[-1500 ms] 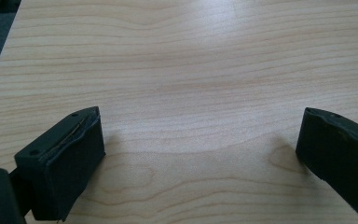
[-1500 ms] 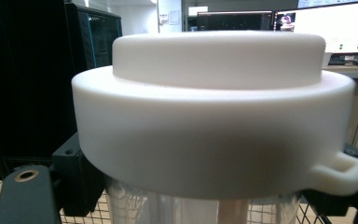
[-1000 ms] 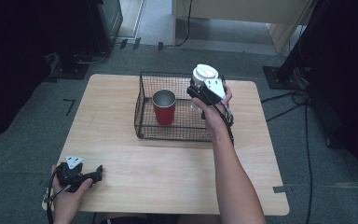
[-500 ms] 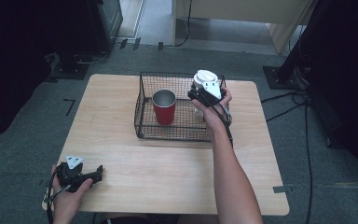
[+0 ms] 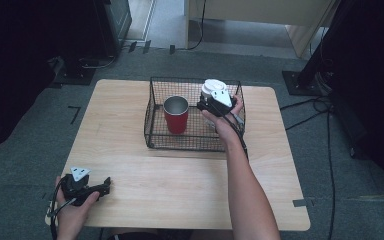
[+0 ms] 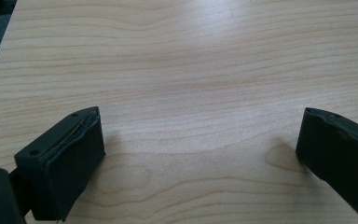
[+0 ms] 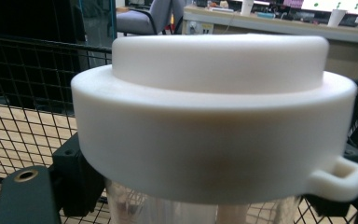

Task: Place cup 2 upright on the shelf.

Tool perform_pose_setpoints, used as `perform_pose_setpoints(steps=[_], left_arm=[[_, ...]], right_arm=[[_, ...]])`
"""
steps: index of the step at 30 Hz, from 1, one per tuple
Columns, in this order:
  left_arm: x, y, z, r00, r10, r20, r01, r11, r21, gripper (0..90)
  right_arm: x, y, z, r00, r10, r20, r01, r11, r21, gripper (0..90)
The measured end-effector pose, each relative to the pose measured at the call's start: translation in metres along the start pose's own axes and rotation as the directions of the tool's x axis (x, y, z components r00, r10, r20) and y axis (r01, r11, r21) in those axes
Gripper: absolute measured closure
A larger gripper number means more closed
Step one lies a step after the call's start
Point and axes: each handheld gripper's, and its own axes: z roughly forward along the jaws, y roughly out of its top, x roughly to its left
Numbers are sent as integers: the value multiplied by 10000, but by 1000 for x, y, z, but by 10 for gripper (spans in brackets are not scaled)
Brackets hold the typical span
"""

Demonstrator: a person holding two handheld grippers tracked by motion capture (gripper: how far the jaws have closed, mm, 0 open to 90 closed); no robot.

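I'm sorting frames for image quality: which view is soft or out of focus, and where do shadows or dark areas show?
Right gripper view: the white lid sits so close it looks soft. Left gripper view: sharp wood grain on the table, faint shadows beside the fingers. High view: evenly lit tabletop, surroundings very dark.

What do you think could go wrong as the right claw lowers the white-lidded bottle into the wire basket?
1. The right claw grips the clear bottle just under its white lid; smooth walls might slip.
2. The red cup stands close beside it inside the wire basket; a sideways swing could tip it.
3. The basket's right wall is near the hand and could catch the trailing cable.
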Motion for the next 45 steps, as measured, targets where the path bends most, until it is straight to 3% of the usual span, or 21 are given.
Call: perform_pose_setpoints(steps=[5,7,13,23,25,30,33,34,37,42,45], left_arm=[[0,0,0,10000,-1,-1,1,10000,2,16],[0,0,0,10000,-10,-4,10,10000,-11,16],[0,0,0,10000,-8,0,8,10000,-13,16],[0,0,0,10000,-12,-3,12,10000,-15,16],[0,0,0,10000,-9,-5,9,10000,-8,16],[0,0,0,10000,11,-2,-11,10000,2,16],[0,0,0,10000,14,2,-14,10000,3,16],[0,0,0,10000,9,-1,-9,10000,1,16],[0,0,0,10000,10,-3,-10,10000,6,16],[0,0,0,10000,11,-1,-11,10000,-3,16],[0,0,0,10000,10,-1,-10,10000,1,16]], right_arm=[[1,3,-4,9997,125,-208,-117,9992,389,138],[1,5,-6,9984,461,-318,-441,9971,617,116],[5,12,-11,9959,839,-349,-811,9937,768,34],[10,16,-17,9969,759,-217,-745,9955,592,0],[9,16,-18,9972,736,-122,-727,9956,587,36],[5,11,-1,9990,287,351,-333,9898,1386,39],[5,12,10,9986,203,494,-281,9864,1622,85],[6,12,12,9980,183,597,-280,9857,1660,137],[7,12,11,9953,481,837,-595,9884,1398,161],[4,6,7,9966,723,395,-748,9949,670,161],[3,3,4,9952,970,-97,-965,9946,391,161]])
